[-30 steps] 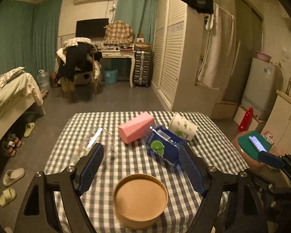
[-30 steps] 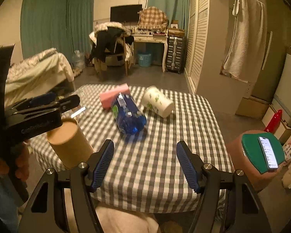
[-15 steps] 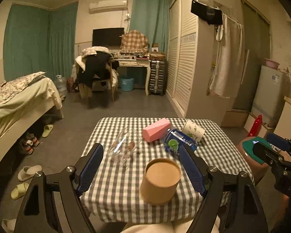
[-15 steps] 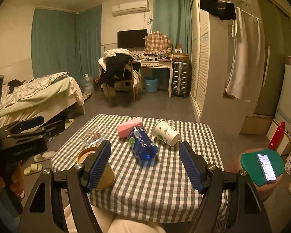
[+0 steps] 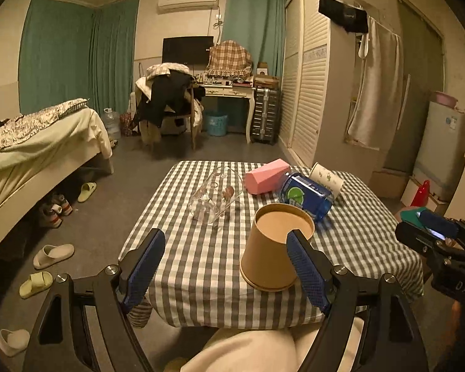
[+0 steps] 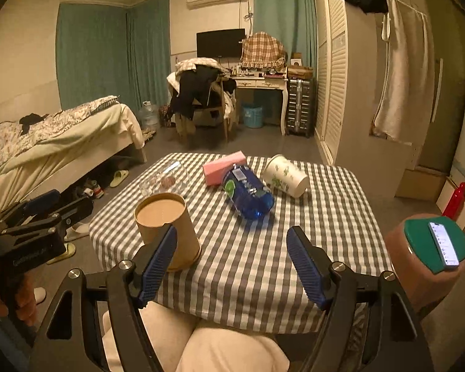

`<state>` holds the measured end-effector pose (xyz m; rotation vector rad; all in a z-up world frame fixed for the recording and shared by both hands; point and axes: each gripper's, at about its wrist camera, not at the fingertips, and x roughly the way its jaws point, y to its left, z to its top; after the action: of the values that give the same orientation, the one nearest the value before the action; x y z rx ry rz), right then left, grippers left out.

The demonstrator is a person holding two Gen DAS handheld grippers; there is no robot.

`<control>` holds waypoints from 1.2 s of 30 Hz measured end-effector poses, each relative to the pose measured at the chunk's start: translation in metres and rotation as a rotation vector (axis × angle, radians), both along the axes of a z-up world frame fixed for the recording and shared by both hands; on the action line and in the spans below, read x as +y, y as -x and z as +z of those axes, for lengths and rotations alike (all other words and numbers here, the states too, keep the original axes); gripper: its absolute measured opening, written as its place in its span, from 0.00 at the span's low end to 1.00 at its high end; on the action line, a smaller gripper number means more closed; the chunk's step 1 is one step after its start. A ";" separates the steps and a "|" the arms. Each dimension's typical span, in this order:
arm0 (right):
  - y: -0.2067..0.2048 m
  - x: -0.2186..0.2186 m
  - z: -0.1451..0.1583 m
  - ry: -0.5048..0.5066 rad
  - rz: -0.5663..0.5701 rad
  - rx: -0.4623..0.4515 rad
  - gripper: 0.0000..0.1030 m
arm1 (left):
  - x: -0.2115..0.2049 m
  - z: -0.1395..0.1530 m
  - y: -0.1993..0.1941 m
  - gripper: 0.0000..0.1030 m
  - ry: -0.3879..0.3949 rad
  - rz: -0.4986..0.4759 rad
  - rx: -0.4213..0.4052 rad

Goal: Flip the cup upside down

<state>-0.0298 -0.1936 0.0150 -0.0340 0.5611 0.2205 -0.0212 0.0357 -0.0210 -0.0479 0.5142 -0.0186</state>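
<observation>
A brown paper cup point(image 5: 276, 248) stands upside down, flat base up, near the front edge of the checked table point(image 5: 201, 263); it also shows in the right wrist view point(image 6: 169, 229). My left gripper point(image 5: 226, 263) is open and empty, held back from the table with the cup just inside its right finger. My right gripper point(image 6: 232, 263) is open and empty, in front of the table, with the cup behind its left finger point(image 6: 159, 260).
A clear glass point(image 5: 215, 193), a pink box point(image 5: 265, 176), a blue bottle point(image 5: 307, 195) and a white printed cup point(image 5: 325, 178) lie on their sides farther back. A stool with a green lid and a phone point(image 6: 434, 245) stands at the right. Bed at left.
Both grippers have pulled back and up from the table, so the cup and table look smaller and farther. The cup stays upside down in the same spot.
</observation>
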 end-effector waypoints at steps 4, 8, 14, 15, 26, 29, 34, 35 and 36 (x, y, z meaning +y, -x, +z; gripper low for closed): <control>-0.006 -0.002 -0.010 -0.004 -0.017 0.013 0.71 | 0.000 -0.005 0.001 0.81 -0.004 0.001 -0.010; -0.011 -0.003 -0.016 0.002 -0.036 0.010 0.77 | 0.003 -0.004 0.002 1.00 0.005 0.008 -0.024; -0.014 -0.005 -0.019 -0.006 -0.060 0.001 0.88 | 0.003 -0.005 0.001 1.00 -0.001 0.012 -0.022; -0.015 -0.006 -0.019 -0.005 -0.066 -0.001 0.90 | 0.004 -0.006 0.000 1.00 0.000 0.014 -0.018; -0.014 -0.011 -0.018 0.001 -0.105 -0.028 1.00 | 0.006 -0.005 -0.001 1.00 0.001 0.031 -0.017; -0.013 -0.011 -0.019 0.005 -0.109 -0.030 1.00 | 0.006 -0.005 -0.001 1.00 0.001 0.032 -0.018; -0.012 -0.013 -0.019 0.005 -0.117 -0.030 1.00 | 0.006 -0.004 0.000 1.00 -0.001 0.034 -0.021; -0.012 -0.013 -0.019 0.006 -0.119 -0.030 1.00 | 0.006 -0.004 0.000 1.00 -0.003 0.033 -0.021; -0.012 -0.013 -0.019 0.006 -0.120 -0.030 1.00 | 0.006 -0.004 0.000 1.00 -0.004 0.034 -0.021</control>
<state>-0.0177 -0.2068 -0.0042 -0.0097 0.5325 0.1013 -0.0209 0.0419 -0.0252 -0.0528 0.4925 0.0153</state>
